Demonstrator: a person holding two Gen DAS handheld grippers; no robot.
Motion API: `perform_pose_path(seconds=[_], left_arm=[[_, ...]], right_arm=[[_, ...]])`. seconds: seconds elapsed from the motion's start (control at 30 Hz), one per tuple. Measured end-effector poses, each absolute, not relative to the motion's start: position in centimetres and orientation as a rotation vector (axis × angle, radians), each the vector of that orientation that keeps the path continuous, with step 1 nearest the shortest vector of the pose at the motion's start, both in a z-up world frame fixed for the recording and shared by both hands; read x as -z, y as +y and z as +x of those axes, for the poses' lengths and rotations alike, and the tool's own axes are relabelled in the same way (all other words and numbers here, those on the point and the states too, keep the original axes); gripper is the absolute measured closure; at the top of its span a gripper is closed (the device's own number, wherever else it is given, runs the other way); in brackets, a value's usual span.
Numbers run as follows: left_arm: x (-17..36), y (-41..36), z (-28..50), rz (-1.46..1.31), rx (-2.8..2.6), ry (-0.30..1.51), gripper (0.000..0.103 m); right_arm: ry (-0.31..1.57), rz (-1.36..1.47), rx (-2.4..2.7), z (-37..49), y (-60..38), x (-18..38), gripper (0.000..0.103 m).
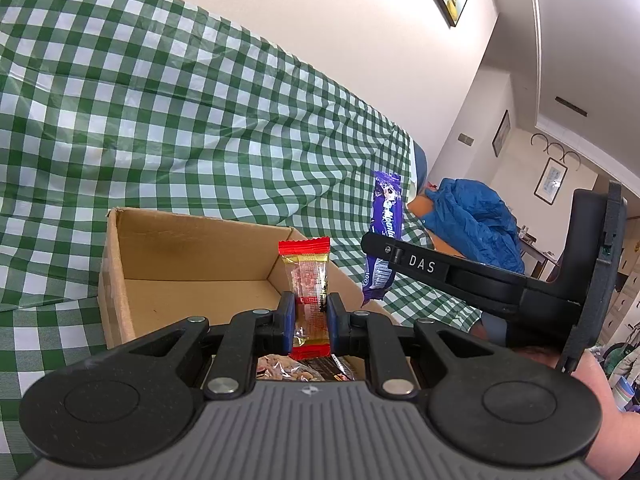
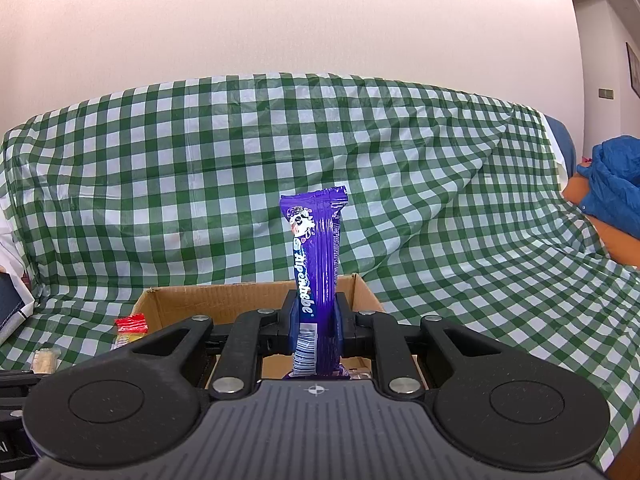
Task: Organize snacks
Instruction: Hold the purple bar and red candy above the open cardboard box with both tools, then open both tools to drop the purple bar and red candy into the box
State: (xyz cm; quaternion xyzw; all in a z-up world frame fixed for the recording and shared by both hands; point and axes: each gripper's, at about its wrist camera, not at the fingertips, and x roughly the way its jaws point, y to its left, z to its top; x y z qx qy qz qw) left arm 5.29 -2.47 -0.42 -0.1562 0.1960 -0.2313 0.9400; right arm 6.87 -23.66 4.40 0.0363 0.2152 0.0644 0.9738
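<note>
**Both grippers holding a snack over the box**

My left gripper [image 1: 311,316] has its jaws clamped on a small red-ended snack packet [image 1: 307,276], which stands upright between them, above the open cardboard box [image 1: 160,264]. Under the jaws I see more wrapped snacks [image 1: 296,370] lying in the near end of the box; the far end shows bare cardboard floor.

My right gripper [image 2: 316,318] has its jaws clamped on the lower part of a purple chocolate bar [image 2: 316,256], upright with its crimped end on top, also over the box [image 2: 224,300]. From the left wrist view, that bar [image 1: 383,240] hangs just beyond the box's right wall.

The box sits on a green checked cloth [image 2: 200,160]. Another small pale packet [image 2: 46,360] lies on the cloth left of the box. A blue jacket [image 1: 472,220] lies off to the right.
</note>
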Motion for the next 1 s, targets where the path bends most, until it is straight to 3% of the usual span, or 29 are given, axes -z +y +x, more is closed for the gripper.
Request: perform_pose_path(seconds=[0.2,0.23,0.27,0.3,0.37,0.4,1.0], left_arm=[[0.4,-2.4,5.4,-0.321,0.471,0.407,0.085],[0.5,-2.2,5.5,-0.335,0.474,0.416,0.082],[0.6,-2.0,5.7,-0.358,0.483,0.433,0.071],[0.7,-1.7,5.9,-0.376,0.477,0.44,0.066],[0.7,-1.3,5.9,-0.38,0.444,0.435,0.066],[0.6,-1.0,5.9,-0.387,0.436,0.434,0.066],[-0.5,9.4,2.2,-0.417,0.169,0.476,0.066]], right_arm=[[0.437,0.071,-0.131,6.8,-23.6,-4.3,0.086],[0.442,0.06,-0.124,6.9,-23.6,-4.3,0.085],[0.453,0.049,-0.123,7.0,-23.5,-4.2,0.084],[0.475,0.039,-0.126,7.3,-23.4,-4.0,0.08],[0.513,0.036,-0.125,7.6,-23.2,-3.6,0.042],[0.519,0.038,-0.127,7.7,-23.2,-3.5,0.038],[0.494,-0.054,-0.275,5.8,-17.8,-3.8,0.034]])
